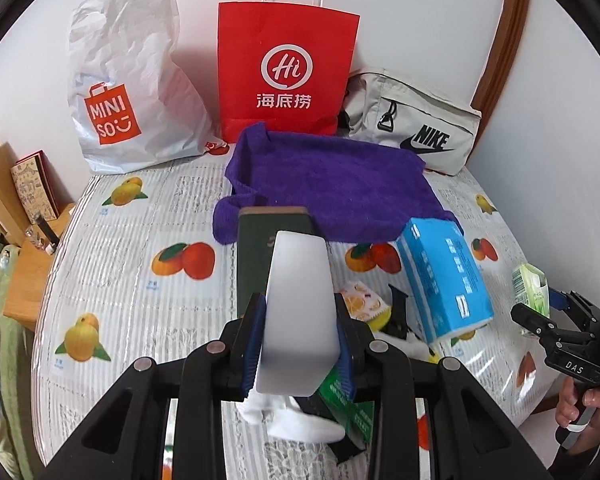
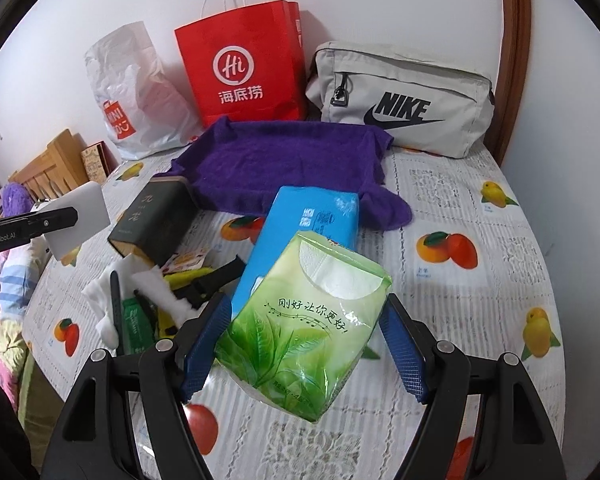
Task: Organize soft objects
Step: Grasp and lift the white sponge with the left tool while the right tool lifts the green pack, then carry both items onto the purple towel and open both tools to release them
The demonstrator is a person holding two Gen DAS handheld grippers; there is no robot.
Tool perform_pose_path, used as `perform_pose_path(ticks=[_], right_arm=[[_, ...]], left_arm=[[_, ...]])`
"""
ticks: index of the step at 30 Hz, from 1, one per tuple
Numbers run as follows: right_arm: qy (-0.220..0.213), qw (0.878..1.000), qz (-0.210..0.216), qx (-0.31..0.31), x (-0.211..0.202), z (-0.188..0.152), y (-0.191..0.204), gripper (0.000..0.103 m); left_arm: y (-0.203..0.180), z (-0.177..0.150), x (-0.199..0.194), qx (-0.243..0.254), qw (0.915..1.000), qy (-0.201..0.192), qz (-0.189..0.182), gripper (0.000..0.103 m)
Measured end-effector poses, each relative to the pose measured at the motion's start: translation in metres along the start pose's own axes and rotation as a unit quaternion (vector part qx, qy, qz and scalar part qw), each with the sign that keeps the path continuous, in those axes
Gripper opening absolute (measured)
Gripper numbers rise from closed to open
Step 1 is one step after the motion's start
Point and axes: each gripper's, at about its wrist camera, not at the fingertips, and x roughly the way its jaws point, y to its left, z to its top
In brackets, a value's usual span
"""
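Note:
My left gripper [image 1: 300,340] is shut on a white sponge block [image 1: 298,312], held above the table; it also shows in the right wrist view [image 2: 80,216]. My right gripper [image 2: 304,340] holds a green tissue pack [image 2: 304,328] between its blue pads, above the table; the pack's edge shows in the left wrist view [image 1: 532,284]. A purple towel [image 1: 332,184] lies spread at the back. A blue tissue pack [image 1: 444,276] rests in front of it. White cotton pads [image 2: 104,304] and a yellow sponge [image 1: 364,300] lie in a small pile.
A dark green box [image 2: 152,220] stands by the pile, with black straps [image 2: 216,280] and a green packet [image 2: 136,324]. A white Miniso bag [image 1: 128,92], red paper bag [image 1: 284,72] and grey Nike pouch [image 1: 416,120] line the back wall. Wooden furniture [image 1: 24,272] is left.

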Motion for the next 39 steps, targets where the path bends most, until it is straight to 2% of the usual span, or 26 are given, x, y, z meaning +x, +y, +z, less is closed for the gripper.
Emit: perform_pose_path(ticks=[5,12,21,31,39], right_arm=[[-0.006,1.000,0.001,0.002,0.014,0.022,-0.006,0.075],[-0.012,1.000,0.008,-0.001,0.046,0.069,-0.008,0.075],[-0.010,1.000,-0.005,-0.015,0.090,0.125,-0.011,0.075],[0.049,0.998,-0.003,-0.034,0.167,0.155,-0.014,0.075],[0.112,0.993,-0.005,-0.047,0.216,0.150,-0.017,0.075]], left_arm=[[0.008,0.016,0.014,-0.010,1.0000,0.002,0.000,0.030],[0.023,0.045,0.037,-0.014,0.9999,0.001,0.005,0.030],[0.034,0.086,0.079,-0.017,0.9998,0.008,0.006,0.030],[0.041,0.115,0.127,-0.021,0.9994,0.027,0.002,0.030],[0.043,0.121,0.152,-0.016,0.9990,0.040,0.008,0.030]])
